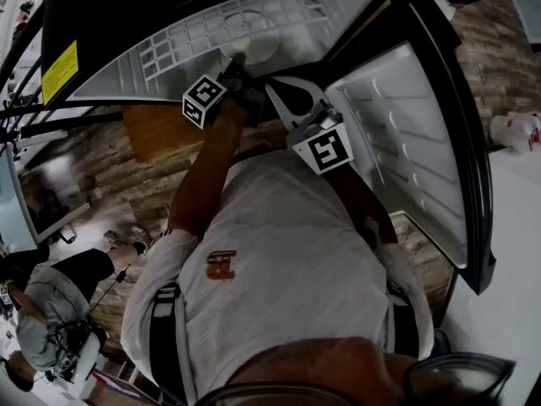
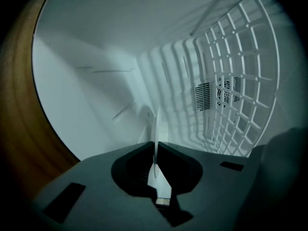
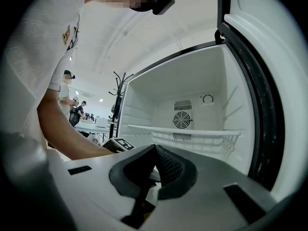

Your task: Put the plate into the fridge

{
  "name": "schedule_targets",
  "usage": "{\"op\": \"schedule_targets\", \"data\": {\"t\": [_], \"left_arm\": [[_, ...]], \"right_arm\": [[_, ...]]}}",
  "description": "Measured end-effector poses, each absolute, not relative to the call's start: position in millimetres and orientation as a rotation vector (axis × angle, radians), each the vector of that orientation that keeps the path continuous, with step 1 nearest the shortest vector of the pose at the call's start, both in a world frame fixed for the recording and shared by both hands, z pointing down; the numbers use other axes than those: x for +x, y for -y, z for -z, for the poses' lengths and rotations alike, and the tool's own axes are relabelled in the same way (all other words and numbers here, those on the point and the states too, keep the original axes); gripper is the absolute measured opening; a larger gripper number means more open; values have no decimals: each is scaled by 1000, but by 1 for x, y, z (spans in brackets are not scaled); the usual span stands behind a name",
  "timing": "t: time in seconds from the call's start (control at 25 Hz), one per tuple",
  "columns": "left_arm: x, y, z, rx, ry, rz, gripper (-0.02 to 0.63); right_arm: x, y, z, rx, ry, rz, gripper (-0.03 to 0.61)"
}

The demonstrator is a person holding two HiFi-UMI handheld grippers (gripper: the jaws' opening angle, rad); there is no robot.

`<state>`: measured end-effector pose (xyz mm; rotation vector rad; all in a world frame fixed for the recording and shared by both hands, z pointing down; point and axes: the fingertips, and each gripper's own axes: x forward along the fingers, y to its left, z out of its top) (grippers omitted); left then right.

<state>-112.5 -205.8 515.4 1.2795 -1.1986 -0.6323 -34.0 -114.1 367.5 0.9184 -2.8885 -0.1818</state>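
A white plate [image 1: 256, 41] is inside the open fridge [image 1: 101, 24], over its white wire shelf [image 1: 190, 51]. My left gripper [image 1: 237, 63] reaches into the fridge and is shut on the plate's rim. In the left gripper view the plate [image 2: 157, 124] stands edge-on, pinched between the jaws of my left gripper [image 2: 156, 147], with the wire shelf [image 2: 236, 85] on the right. My right gripper [image 1: 273, 85] hangs just outside the fridge opening, beside the left one. Its jaws are shut with nothing between them [image 3: 155, 149], facing the fridge's shelf [image 3: 185, 130].
The fridge door [image 1: 410, 142] stands open at the right. A fan grille [image 3: 182, 120] sits on the fridge's back wall. A white counter [image 1: 507, 252] with a white bag [image 1: 516, 129] is at far right. Another person [image 1: 51, 311] is at lower left.
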Motion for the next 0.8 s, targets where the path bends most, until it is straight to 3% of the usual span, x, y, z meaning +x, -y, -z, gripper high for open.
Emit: {"op": "schedule_targets", "data": {"t": [0.8], "left_arm": [[-113,213,-517,1313,1244,524,28]], "right_arm": [[-35,116,-370,911,2908,148,32]]}}
